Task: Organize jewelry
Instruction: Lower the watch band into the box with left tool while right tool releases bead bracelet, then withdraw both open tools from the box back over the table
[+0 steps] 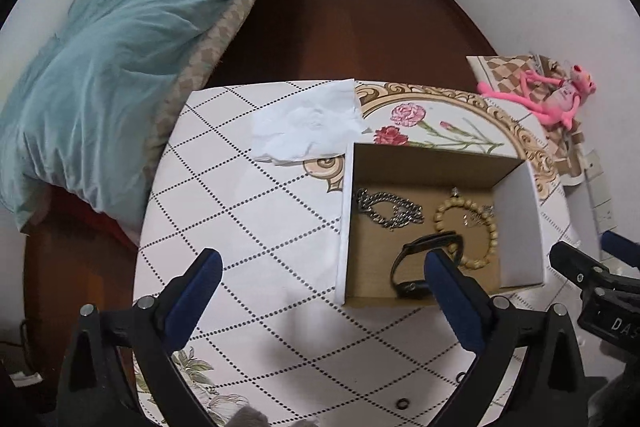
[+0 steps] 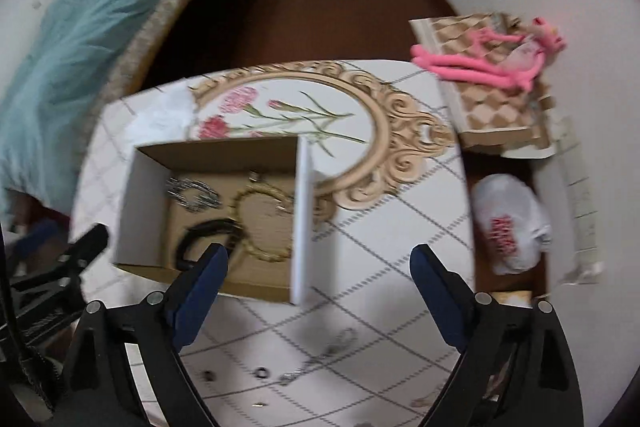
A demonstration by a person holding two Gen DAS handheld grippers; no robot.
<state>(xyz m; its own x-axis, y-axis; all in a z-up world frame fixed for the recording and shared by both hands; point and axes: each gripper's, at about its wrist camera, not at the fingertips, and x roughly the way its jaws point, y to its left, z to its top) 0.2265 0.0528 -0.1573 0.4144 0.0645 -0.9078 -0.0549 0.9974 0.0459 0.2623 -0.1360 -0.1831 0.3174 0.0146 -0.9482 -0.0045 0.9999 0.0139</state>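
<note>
Cardboard box [image 1: 432,163] on the table [image 1: 248,211] already holds a chain [image 1: 390,209], a bead bracelet [image 1: 466,229] and a black band [image 1: 424,263]; loose rings [image 2: 262,372] and a thin chain [image 2: 320,357] lie on the table just in front of the box. Right gripper [image 2: 318,275], jaws wide and empty, hovers directly above these pieces, the chain running diagonally toward the box. Left gripper [image 1: 322,281], equally wide and empty, hangs off the box's left front corner, likely farther from them.

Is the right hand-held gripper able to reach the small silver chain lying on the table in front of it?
Probably yes. The right hand-held gripper is open and holds nothing, and the silver chain lies on bare table just below its fingers, outside the box, with nothing on top.
</note>
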